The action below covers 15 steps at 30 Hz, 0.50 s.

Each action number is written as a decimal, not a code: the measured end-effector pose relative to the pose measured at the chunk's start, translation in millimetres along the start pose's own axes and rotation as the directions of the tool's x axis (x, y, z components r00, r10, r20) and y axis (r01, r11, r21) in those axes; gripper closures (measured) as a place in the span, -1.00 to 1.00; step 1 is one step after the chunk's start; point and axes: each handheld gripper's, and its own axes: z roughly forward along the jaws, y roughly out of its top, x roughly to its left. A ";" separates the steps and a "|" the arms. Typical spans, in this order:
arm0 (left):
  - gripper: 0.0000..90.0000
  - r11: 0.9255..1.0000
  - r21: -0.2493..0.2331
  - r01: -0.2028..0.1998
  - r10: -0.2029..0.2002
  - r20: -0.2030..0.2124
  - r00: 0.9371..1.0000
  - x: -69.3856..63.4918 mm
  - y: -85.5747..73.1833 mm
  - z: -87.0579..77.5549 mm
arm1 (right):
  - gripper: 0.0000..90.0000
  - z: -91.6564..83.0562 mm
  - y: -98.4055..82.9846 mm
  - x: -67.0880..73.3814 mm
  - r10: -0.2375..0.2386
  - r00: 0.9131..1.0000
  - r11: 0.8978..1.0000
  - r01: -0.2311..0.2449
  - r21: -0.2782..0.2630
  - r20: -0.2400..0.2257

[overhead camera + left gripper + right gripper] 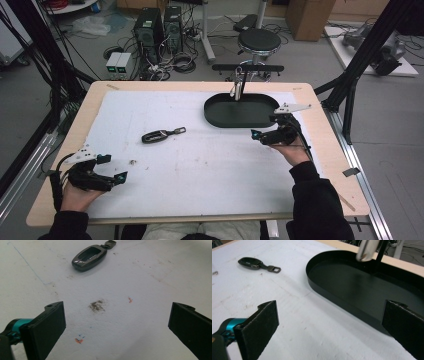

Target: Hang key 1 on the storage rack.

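So far: nothing has been picked up; the work looks to be at its very start.
Key fob (159, 135): lies flat on the white mat (200, 170), left of the table's middle, its small metal clasp pointing toward the far right corner; nothing touches it.
Black tray (215, 117): oval, near the table's far edge, right of centre, with a metal post (238, 90) standing at its far rim; the floor of it that shows is bare.
Left gripper (116, 169): near the table's near left corner, jaws spread wide, grasping nothing, aimed at the fob but well apart from it.
Right gripper (264, 136): just beside the tray's near right end, jaws released, empty.
Left to do, as I judge it: reach the fob, close on it, probably carry it to the tray.
Left gripper view adds: a dark smudge (97, 305) and small orange marks on the mat between its jaws and the fob.
Right gripper view adds: the tray's inside wall and the fob's clasp (274, 269).
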 end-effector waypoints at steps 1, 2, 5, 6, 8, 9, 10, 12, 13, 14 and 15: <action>-0.96 1.000 0.001 0.000 0.000 -0.001 1.000 0.0 0.0 0.1 | -0.98 -0.3 -3.2 0.7 -0.005 1.000 1.000 0.005 0.002 -0.001; -0.96 1.000 0.001 0.000 0.000 0.000 1.000 0.0 0.0 0.1 | -0.98 -0.5 -5.4 1.6 -0.005 1.000 1.000 0.005 0.008 -0.005; -0.96 1.000 0.002 0.001 -0.001 0.001 1.000 -0.2 0.0 0.3 | -0.98 -0.4 -7.0 4.1 -0.010 1.000 0.998 0.012 0.055 -0.029; -0.96 1.000 0.001 0.001 -0.001 -0.001 1.000 -0.3 0.0 0.3 | -0.98 -0.9 -7.3 4.9 -0.014 0.999 0.998 0.015 0.057 -0.031; -0.96 1.000 0.001 0.001 -0.001 -0.001 1.000 -0.4 0.0 0.2 | -0.98 -2.7 -8.9 7.4 -0.019 0.999 0.999 0.020 0.043 -0.030; -0.96 1.000 0.002 0.001 -0.001 -0.001 1.000 -0.4 0.0 0.2 | -0.98 -3.3 -10.4 7.9 -0.017 0.999 0.999 0.018 0.035 -0.032; -0.96 1.000 0.001 0.001 -0.001 -0.001 1.000 -0.4 -0.1 0.2 | -0.98 -3.5 -12.4 8.0 -0.014 0.999 0.999 0.015 0.033 -0.032; -0.96 1.000 0.001 0.001 -0.001 -0.001 1.000 -0.5 0.0 0.1 | -0.98 -3.0 -17.8 7.6 -0.005 0.999 0.999 0.007 0.042 -0.033; -0.96 1.000 0.001 0.002 -0.002 -0.002 1.000 -0.5 -0.1 0.2 | -0.98 -2.5 -20.9 6.8 -0.003 0.999 0.999 0.004 0.043 -0.032; -0.96 1.000 0.002 0.002 -0.002 -0.002 1.000 -0.5 -0.1 0.0 | -0.98 -2.2 -23.3 6.5 0.001 1.000 0.999 0.000 0.045 -0.030; -0.96 1.000 0.001 0.002 -0.002 0.000 1.000 -0.6 0.0 0.1 | -0.98 -1.9 -26.9 6.5 0.004 1.000 0.999 -0.003 0.052 -0.028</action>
